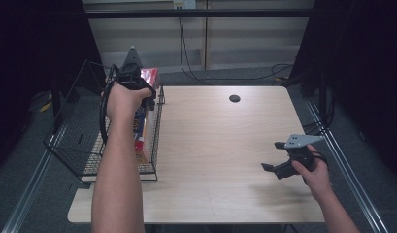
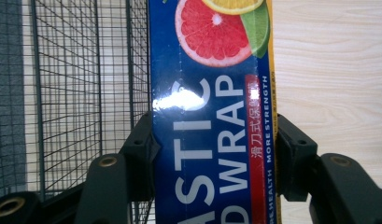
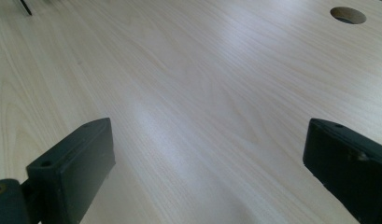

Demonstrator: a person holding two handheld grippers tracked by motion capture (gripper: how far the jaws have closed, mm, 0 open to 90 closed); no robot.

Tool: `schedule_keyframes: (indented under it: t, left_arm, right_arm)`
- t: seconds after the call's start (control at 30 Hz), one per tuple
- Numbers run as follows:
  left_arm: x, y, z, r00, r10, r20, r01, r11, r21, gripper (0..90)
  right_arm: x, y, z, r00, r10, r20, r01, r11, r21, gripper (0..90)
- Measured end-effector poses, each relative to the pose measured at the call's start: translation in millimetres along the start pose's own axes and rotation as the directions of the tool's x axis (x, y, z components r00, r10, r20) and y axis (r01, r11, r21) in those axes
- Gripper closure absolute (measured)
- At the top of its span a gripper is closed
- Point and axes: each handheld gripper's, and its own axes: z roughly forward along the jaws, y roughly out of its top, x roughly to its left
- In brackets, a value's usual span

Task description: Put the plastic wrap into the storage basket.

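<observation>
A long blue plastic-wrap box (image 2: 212,116) with citrus slices printed on it stands on end at the right wall of a black wire basket (image 1: 74,141). My left gripper (image 2: 214,149) is shut on it, one black pad pressed to each narrow side. From above, the left gripper (image 1: 142,99) points down over the basket's far right corner, and the box (image 1: 143,133) hangs below the hand. My right gripper (image 1: 272,156) hovers low over the table's right side, open, with nothing between its jaws. Bare wood lies beneath the right gripper (image 3: 207,158).
The basket sits on the left end of the light wooden table (image 1: 215,145), partly over its edge. A round cable hole (image 1: 234,98) lies near the far edge, and the hole (image 3: 348,15) is ahead of the right gripper. Cables hang along the back wall.
</observation>
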Motion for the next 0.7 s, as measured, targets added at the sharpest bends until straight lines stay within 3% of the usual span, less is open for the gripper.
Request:
schedule_keyframes:
  t: [0.3,0.47,0.7]
  left_arm:
    - [13.9,-0.8,-7.9,0.9999,-0.016,0.005,0.017,0.9999,-0.001,44.0]
    - [22.8,-2.1,-14.2,0.9992,-0.04,-0.009,0.04,0.9992,-0.008,44.0]
    - [30.9,-2.4,-19.1,0.9989,-0.039,-0.025,0.039,0.9992,-0.002,44.0]
  right_arm:
    - [-0.3,-0.2,0.3,1.0,-0.001,0.007,0.001,1.0,0.0,1.8]
    - [0.7,-0.4,1.4,0.9999,0.0,0.012,0.0,1.0,0.003,1.8]
    - [1.3,-0.5,2.0,1.0,-0.001,0.008,0.001,1.0,0.006,1.8]
